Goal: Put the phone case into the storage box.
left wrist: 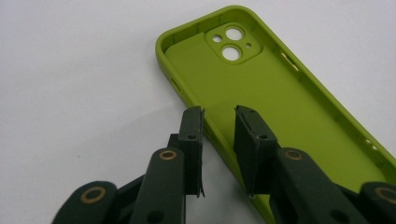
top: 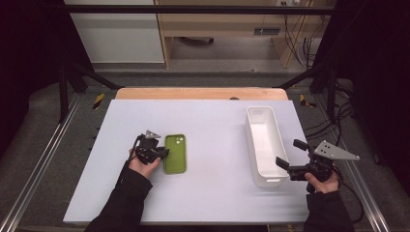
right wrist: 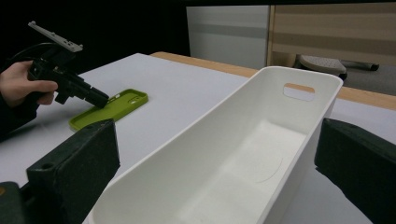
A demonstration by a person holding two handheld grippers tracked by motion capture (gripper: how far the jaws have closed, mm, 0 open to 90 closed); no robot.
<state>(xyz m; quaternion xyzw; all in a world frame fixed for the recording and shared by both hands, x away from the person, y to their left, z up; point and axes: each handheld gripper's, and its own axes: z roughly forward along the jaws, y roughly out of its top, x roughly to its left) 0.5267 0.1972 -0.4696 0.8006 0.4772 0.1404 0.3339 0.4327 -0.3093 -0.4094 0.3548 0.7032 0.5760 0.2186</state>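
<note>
A person sits at a pale table (top: pixel 208 193) holding two grippers, one in each hand. On the table lie one green phone case (top: pixel 175 153) and one white bin (top: pixel 264 142). The case lies open side up at the left of the table, its camera cutout toward the far end. The left gripper (left wrist: pixel 218 122) is at the case's near left edge, its two jaws set on either side of the case's raised side wall; a gap shows between the pads and the wall, so it is not yet clenched. The right gripper (top: pixel 289 154) sits at the near right, jaws spread wide and released, one on each side of the long, empty bin's near end.
</note>
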